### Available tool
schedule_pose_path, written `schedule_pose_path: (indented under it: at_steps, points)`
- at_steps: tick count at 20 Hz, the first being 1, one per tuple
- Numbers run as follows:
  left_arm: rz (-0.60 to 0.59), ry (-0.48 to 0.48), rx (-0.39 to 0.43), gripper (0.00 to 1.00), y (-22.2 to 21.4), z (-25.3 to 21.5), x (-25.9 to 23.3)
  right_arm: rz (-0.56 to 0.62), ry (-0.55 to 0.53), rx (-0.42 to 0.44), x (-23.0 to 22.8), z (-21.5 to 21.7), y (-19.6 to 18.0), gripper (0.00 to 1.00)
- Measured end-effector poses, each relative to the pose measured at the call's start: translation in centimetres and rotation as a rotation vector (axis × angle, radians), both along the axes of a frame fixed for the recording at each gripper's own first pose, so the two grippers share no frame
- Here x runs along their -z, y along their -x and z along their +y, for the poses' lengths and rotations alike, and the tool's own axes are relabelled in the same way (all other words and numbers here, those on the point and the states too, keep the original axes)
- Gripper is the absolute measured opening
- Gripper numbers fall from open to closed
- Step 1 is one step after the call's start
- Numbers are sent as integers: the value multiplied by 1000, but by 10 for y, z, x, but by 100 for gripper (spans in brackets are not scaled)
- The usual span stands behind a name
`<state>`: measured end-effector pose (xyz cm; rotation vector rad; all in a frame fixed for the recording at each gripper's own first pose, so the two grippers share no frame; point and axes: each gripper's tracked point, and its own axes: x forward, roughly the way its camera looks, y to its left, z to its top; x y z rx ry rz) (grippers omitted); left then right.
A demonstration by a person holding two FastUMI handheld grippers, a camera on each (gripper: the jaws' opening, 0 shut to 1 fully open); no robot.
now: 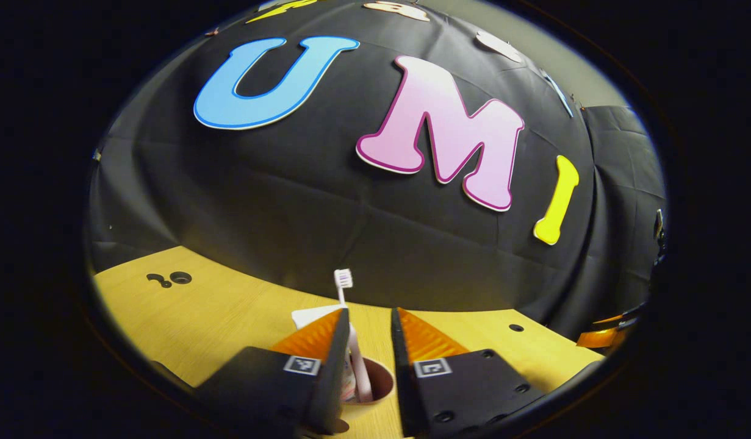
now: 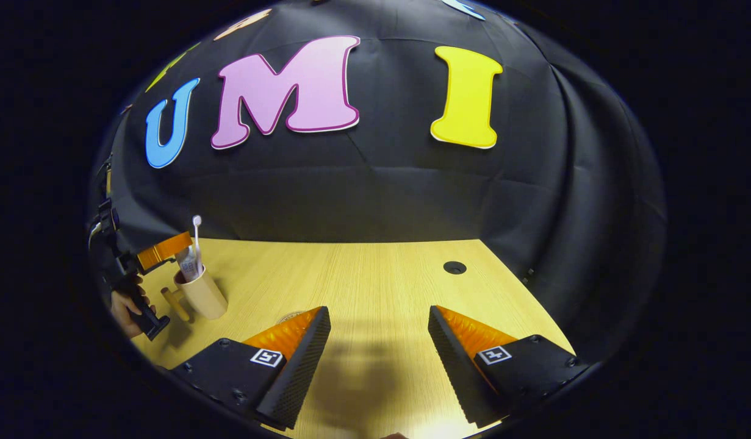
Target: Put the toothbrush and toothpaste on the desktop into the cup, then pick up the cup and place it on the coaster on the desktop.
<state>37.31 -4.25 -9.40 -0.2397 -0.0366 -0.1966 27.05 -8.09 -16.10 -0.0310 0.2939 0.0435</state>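
A beige cup (image 2: 204, 296) with a side handle stands on the wooden desktop (image 2: 363, 274) at the left of the right gripper view. A toothbrush (image 2: 196, 228) and a toothpaste tube (image 2: 189, 265) stand upright in it. My left gripper (image 2: 165, 250) hovers just above the cup, held by a hand (image 2: 125, 314). In the left gripper view, the left gripper (image 1: 370, 312) is open by a narrow gap over the cup's mouth (image 1: 378, 378). The toothbrush (image 1: 343, 280) rises beside its left finger. My right gripper (image 2: 378, 310) is wide open over bare desktop. A round coaster (image 2: 288, 316) peeks out behind its left finger.
The black cloth wall closes off the back and right of the desk. Small round holes mark the desktop (image 2: 454, 267), (image 1: 181, 278), (image 1: 516, 327). Open wood lies between the cup and the right gripper.
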Motion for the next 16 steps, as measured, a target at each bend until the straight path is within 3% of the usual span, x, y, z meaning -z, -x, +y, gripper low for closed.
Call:
schedule_pose_path:
  at_steps: [3,6,11,16]
  points:
    - [20,-31,3,87,15,2,-4,5,-2,-1,0,2,1,99]
    - [84,-66,-24,96,31,11,-1,3,-10,-7,-2,3,5,99]
    - [230,-81,-32,97,52,18,-2,11,-11,-9,-11,-3,9,99]
    - [363,-165,-16,97,57,26,-6,8,-15,5,-27,-23,18,99]
